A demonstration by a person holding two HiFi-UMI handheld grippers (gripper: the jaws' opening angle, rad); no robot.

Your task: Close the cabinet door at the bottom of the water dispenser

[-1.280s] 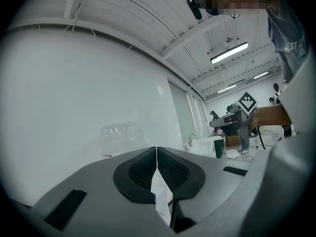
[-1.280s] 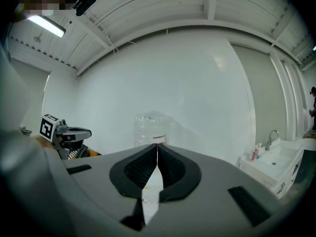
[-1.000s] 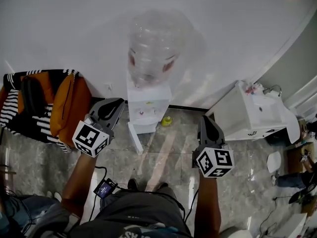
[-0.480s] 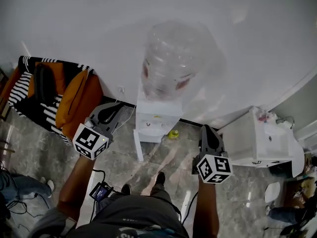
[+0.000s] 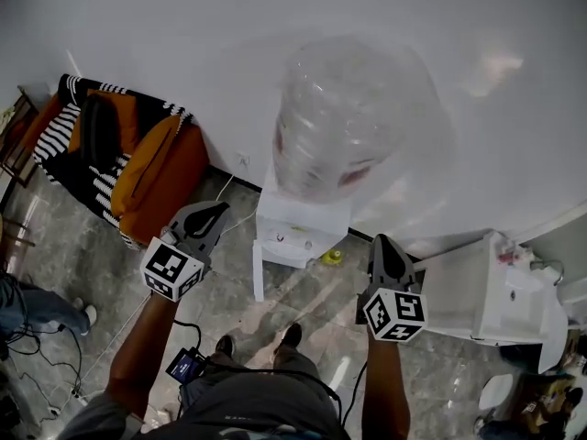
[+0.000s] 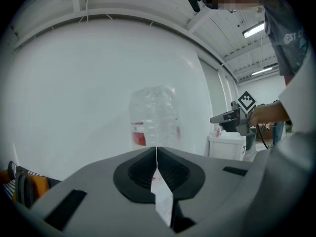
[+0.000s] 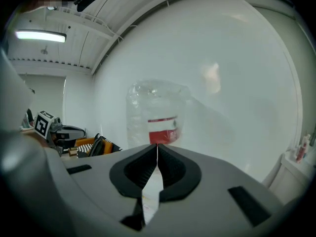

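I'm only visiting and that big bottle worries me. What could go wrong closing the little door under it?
The cabinet door stands open, its thin edge outward; the shut left claw might slip off it. A hard shove might rock the water dispenser and the bottle on top. A cable lies by the person's feet: they might trip.

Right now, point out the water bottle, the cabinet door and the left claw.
water bottle point(image 5: 344, 126), head view, middle of the clear body.
cabinet door point(image 5: 258, 273), head view, edge of the swung-out white panel.
left claw point(image 5: 218, 211), head view, between its shut tips.
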